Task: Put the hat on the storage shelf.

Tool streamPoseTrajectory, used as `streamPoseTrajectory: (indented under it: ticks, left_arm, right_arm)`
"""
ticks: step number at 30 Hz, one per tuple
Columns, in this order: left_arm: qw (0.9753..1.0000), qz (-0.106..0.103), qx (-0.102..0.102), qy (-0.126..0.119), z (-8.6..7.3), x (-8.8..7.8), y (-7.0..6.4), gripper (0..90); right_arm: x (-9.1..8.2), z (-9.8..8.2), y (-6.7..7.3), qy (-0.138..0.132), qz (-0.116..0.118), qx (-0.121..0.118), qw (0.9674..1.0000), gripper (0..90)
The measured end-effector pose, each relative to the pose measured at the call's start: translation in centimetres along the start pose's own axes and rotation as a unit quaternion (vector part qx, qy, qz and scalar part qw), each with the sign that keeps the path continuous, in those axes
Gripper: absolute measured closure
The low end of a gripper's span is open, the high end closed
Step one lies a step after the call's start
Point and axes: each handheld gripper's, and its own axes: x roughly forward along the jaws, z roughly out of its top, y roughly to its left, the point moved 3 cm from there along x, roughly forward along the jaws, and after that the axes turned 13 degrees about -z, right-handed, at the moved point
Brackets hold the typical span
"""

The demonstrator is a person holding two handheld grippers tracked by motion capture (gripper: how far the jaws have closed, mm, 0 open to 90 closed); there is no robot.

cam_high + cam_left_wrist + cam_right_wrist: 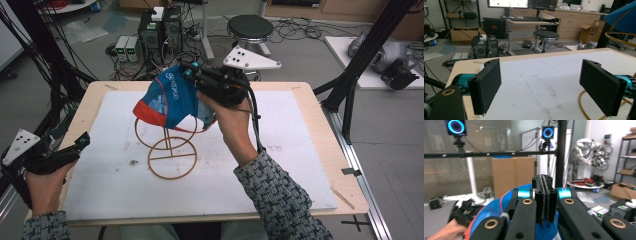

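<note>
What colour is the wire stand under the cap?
Gold wire stand, clearest in the high view.

Cap (167,100) on wire stand (170,150), mid-worktop (310,115). Right tool (192,72) at the cap's far right side. Left tool (82,141) at the worktop's left edge, well apart. Stool (250,27) behind the worktop.

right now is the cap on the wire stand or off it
On it: the cap drapes over the top of the gold wire stand, with the right tongs shut on its edge.
</note>
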Motion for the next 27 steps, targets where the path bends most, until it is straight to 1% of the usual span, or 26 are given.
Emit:
streamPoseTrajectory:
  ticks: [2,6,11,13,20,27]
  left_arm:
    - [1.0,0.0,-0.001,0.001,0.0,0.0,0.0,17.9]
    - [1.0,-0.001,-0.001,0.003,-0.1,0.1,-0.1,17.9]
    - [1.0,-0.001,-0.001,0.003,-0.1,0.1,0.0,17.9]
    - [1.0,-0.001,-0.001,0.003,-0.1,0.1,0.0,17.9]
    - [1.0,-0.001,-0.003,0.001,-0.1,0.1,0.0,17.9]
    - [1.0,-0.002,-0.002,0.002,-0.1,0.1,0.0,17.9]
  right_arm:
    - [-0.1,-0.6,0.4,0.007,0.009,0.0,0.9999,89.7]
    - [-0.2,-1.7,1.1,0.019,0.019,-0.005,0.9996,89.7]
    - [0.1,-2.6,2.0,0.03,0.033,-0.006,0.999,89.7]
    - [0.2,-2.7,2.4,0.033,0.039,-0.007,0.9986,89.7]
    - [0.3,-2.7,3.7,0.034,0.06,0.002,0.9976,89.7]
    - [0.6,-3.0,4.9,0.04,0.074,0.006,0.9964,89.6]
